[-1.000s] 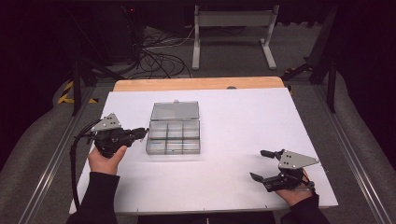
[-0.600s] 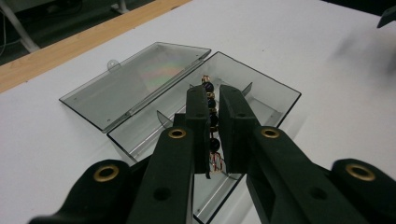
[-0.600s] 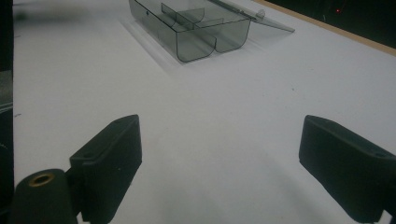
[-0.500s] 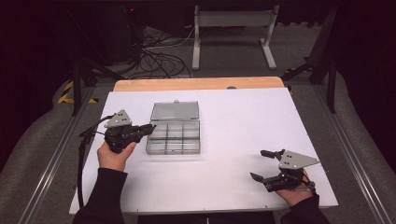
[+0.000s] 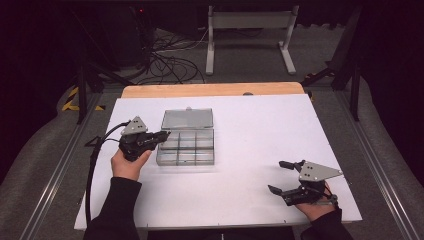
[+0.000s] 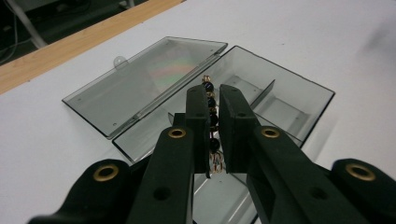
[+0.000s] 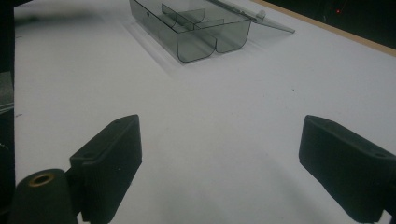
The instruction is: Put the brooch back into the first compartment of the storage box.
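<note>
Seemingly mid-task:
Left gripper point(image 6: 209, 109): clamps a beaded bracelet point(image 6: 211, 119) above the open compartment box point(image 5: 210, 159).
Right gripper point(image 5: 289, 177): agape, empty.
Left: releasing it.

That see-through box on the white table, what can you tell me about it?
The clear box looks like smoky transparent plastic, shallow and rectangular, split by thin dividers into small compartments. Its hinged lid lies folded open flat on the white table behind it, with a small tab at its far edge. The compartments in view look empty. The left gripper reaches over its left edge, jaws closed on a beaded chain; whether they touch the box is unclear.
</note>
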`<state>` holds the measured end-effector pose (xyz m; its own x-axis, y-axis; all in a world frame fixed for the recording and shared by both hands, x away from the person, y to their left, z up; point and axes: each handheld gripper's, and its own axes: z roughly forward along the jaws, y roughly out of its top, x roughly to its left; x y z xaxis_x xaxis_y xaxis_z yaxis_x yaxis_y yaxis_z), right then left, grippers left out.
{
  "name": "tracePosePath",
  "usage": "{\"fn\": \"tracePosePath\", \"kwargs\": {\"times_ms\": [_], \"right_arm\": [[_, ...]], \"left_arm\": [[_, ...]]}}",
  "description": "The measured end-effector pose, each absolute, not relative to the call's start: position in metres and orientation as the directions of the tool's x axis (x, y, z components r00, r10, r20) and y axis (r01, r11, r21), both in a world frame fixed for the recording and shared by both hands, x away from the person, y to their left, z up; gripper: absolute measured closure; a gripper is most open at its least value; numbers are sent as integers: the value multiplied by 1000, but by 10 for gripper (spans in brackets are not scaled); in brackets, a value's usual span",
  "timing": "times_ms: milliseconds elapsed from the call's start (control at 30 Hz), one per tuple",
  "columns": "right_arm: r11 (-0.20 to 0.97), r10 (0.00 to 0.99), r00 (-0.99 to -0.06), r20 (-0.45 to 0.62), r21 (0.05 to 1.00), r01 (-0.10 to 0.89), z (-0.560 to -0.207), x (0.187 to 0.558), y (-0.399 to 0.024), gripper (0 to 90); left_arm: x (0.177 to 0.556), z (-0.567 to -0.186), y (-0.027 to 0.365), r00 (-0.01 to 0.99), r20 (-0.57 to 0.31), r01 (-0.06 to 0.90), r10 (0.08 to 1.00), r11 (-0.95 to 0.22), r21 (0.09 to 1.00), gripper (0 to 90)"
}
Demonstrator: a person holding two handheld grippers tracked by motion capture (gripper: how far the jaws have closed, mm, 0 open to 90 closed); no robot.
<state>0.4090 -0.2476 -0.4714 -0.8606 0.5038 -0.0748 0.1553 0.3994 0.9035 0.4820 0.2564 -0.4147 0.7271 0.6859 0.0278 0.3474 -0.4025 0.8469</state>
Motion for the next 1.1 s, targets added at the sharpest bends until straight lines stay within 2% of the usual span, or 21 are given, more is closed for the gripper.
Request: {"fn": "tracePosePath", "kwargs": {"times_ms": [433,1100], "right_arm": [[399,504,-860,-75,904,154,-472,409,-248,138],[402,505,-860,-73,902,159,-472,409,-248,138]], "left_arm": [[495,-432,249,694,84,336,716,-424,841,833],[507,-447,250,654,96,373,751,-430,822,833]]}}
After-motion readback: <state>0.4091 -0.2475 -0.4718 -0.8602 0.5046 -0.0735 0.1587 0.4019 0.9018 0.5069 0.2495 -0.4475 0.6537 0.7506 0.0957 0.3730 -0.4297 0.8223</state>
